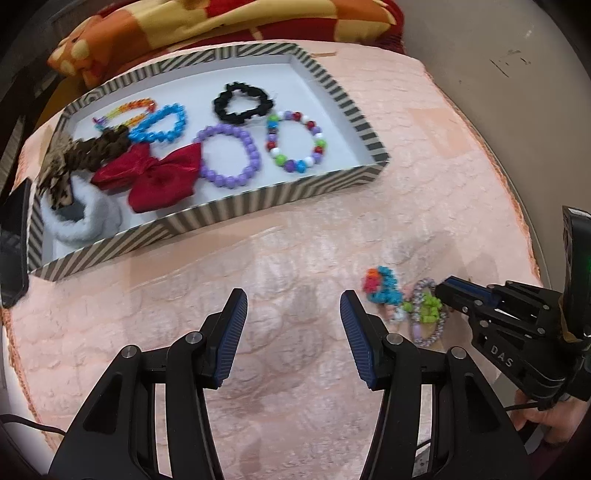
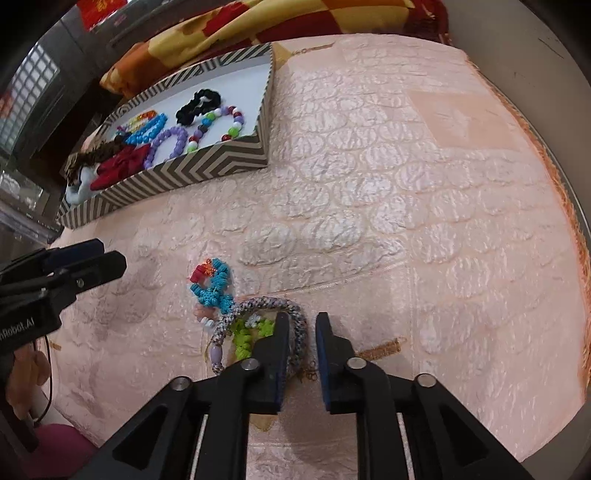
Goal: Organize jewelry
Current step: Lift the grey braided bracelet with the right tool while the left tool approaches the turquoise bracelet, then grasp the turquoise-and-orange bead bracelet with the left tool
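Note:
A striped tray (image 1: 258, 201) (image 2: 207, 166) holds a purple bead bracelet (image 1: 229, 155), a multicolour bead bracelet (image 1: 295, 142), a black scrunchie (image 1: 242, 103), a blue bracelet (image 1: 160, 125), a red bow (image 1: 155, 177) and other pieces. On the pink cloth lie a blue snowflake bracelet (image 1: 384, 284) (image 2: 216, 284), a green snowflake bracelet (image 2: 243, 338) and a speckled rope bracelet (image 1: 424, 314) (image 2: 266, 308). My left gripper (image 1: 293, 314) is open and empty over bare cloth. My right gripper (image 2: 302, 326) (image 1: 443, 290) is narrowly open, its left finger resting on the rope bracelet.
A red, orange and yellow blanket (image 1: 229, 22) lies behind the tray. The round table's edge (image 2: 561, 177) curves along the right. A dark phone-like object (image 1: 14, 240) sits left of the tray.

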